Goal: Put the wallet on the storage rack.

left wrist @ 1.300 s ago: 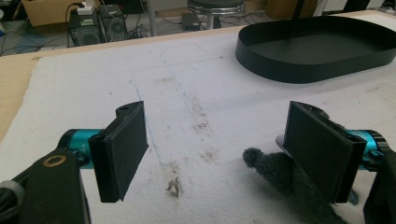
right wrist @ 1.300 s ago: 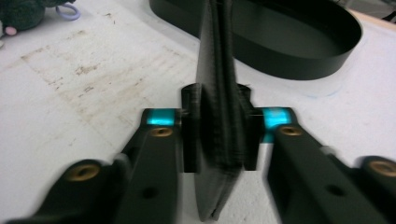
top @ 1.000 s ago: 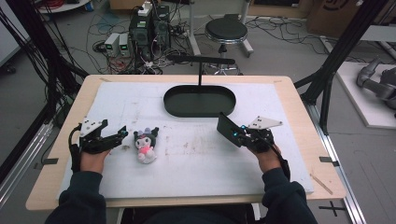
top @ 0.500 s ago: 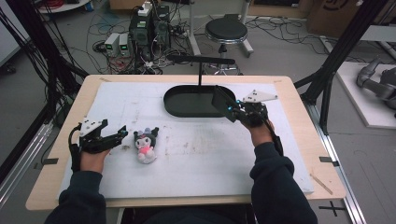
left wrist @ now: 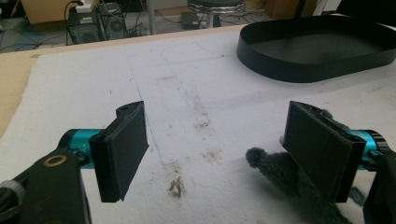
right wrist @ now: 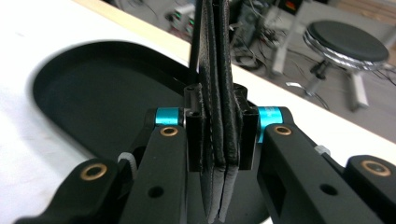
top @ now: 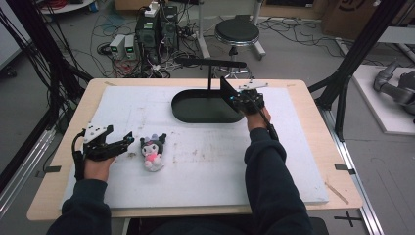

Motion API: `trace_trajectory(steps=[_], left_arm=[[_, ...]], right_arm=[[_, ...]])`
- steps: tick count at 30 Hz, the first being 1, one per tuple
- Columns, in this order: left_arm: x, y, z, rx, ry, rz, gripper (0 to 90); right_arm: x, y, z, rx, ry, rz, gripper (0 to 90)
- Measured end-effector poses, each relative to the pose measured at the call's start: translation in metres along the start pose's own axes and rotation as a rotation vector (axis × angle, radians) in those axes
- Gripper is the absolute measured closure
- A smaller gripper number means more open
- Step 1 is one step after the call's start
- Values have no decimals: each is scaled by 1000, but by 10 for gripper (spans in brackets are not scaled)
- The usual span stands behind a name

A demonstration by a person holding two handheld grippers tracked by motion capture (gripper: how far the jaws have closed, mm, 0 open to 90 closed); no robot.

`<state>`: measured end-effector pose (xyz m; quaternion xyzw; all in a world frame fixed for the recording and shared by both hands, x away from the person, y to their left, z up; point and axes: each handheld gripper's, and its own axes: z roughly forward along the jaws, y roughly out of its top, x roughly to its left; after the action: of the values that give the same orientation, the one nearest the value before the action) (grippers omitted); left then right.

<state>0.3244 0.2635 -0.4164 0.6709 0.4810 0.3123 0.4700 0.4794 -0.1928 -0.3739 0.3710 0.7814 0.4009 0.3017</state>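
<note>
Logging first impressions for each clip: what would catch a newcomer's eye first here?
Probably the small plush toy on the white mat, just right of the open left tool. Then the right tool, clamped on a flat black leather piece, above the right rim of the black oval tray.

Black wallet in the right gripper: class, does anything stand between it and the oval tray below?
Nothing visible does. The right gripper holds the black wallet upright over the oval tray's right end, and the tray floor beneath looks bare.
</note>
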Motion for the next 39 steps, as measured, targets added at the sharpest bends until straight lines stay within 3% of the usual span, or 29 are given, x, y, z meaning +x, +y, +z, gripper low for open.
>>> trace_trajectory(steps=[10, 13, 16, 18, 19, 23, 25, 29, 33, 39], left_arm=[[1, 0, 1, 3, -1, -5, 216], [1, -1, 1, -1, -1, -6, 216], [1, -1, 1, -1, -2, -6, 216], [1, -1, 1, 0, -1, -4, 216], [1, 0, 0, 0, -1, -2, 216], [1, 0, 0, -1, -2, -1, 216], [1, -1, 0, -1, 0, -3, 216], [1, -1, 0, -1, -2, -2, 216], [0, -1, 0, -1, -7, -3, 224], [-1, -1, 0, 4, -3, 1, 226]], right_arm=[[12, -10, 42, 70, -161, -3, 797], [17, -14, 49, 80, -172, -14, 795], [21, -14, 52, 58, -142, 16, 772], [22, -15, 54, 44, -92, 53, 730], [22, -15, 55, 36, -66, 67, 692], [18, -18, 56, -8, 87, 207, 449], [17, -17, 54, -17, 136, 214, 397], [13, -12, 43, -12, 146, 167, 386], [1, -10, 19, -34, 130, 125, 385], [-9, -16, -1, 54, 165, 42, 459]])
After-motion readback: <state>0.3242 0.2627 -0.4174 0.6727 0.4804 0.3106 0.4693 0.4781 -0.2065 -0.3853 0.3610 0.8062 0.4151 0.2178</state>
